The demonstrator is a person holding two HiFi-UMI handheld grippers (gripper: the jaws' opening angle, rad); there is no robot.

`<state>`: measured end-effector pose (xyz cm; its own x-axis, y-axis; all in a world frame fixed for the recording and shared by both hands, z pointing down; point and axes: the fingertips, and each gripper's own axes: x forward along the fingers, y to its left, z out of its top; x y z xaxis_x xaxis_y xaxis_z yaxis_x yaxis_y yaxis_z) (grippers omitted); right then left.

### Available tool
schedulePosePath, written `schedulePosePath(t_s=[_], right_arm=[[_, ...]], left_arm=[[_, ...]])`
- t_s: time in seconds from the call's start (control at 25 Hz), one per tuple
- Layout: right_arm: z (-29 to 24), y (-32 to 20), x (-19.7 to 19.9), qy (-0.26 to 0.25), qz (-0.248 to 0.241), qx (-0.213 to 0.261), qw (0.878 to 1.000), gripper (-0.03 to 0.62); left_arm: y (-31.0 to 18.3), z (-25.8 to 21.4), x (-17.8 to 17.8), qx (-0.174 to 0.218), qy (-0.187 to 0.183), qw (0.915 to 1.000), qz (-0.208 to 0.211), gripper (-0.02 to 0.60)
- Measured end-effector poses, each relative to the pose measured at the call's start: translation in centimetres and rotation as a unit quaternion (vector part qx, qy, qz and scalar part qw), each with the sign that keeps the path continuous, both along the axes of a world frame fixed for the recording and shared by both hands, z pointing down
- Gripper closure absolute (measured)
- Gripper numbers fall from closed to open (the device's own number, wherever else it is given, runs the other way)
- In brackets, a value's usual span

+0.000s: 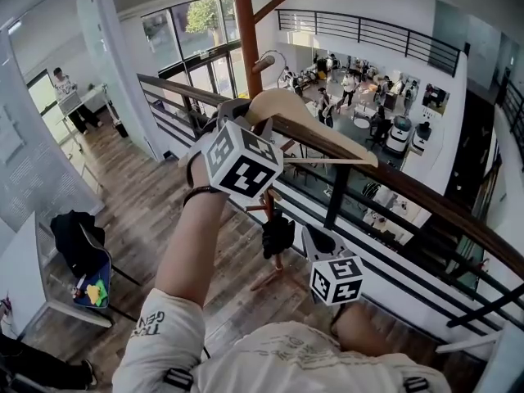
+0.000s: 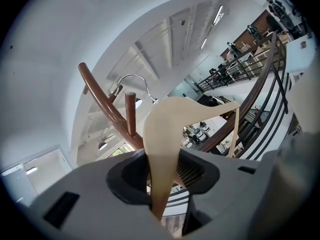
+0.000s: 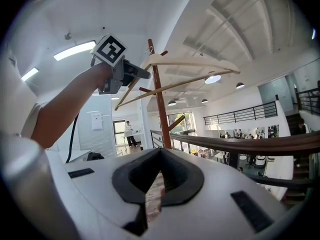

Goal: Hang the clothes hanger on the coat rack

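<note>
Head view: plank floor (image 1: 155, 211), mezzanine railing (image 1: 409, 187). Rack (image 1: 242, 23) top cut off by frame. Left tongs (image 1: 233, 113) held high at rack, right tongs (image 1: 321, 248) low.

Left gripper view: tongs clamped on hanger (image 2: 167, 129). Hook (image 2: 135, 77) beside peg (image 2: 130, 113), contact unclear.

Right gripper view: tongs narrow, nothing between.

Looking down from up high here. The left gripper (image 1: 237, 123) is raised on an outstretched arm and has hold of one end of the wooden hanger (image 1: 315, 125). The hanger's metal hook (image 1: 277, 56) sits right by a peg of the brown coat rack (image 1: 243, 23). The right gripper (image 1: 318, 248) hangs much lower, near the rack's base. A dark-topped railing (image 1: 426, 199) runs across behind, with an open office floor below. A chair (image 1: 82, 256) with dark clothing is bottom left.
</note>
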<state>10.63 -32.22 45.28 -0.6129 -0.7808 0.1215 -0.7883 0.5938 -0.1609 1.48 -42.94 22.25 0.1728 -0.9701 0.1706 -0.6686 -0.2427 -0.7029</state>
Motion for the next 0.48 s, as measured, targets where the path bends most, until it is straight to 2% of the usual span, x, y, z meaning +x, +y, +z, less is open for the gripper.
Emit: schedulePosePath(t_s=[0.48], right_arm=[[-0.5,0.1,2.6,0.006,0.019,-0.004,1.000,0.594]], left_arm=[[-2.5,1.3,-0.2,-0.028,0.005,0.9994,-0.022,0.425]])
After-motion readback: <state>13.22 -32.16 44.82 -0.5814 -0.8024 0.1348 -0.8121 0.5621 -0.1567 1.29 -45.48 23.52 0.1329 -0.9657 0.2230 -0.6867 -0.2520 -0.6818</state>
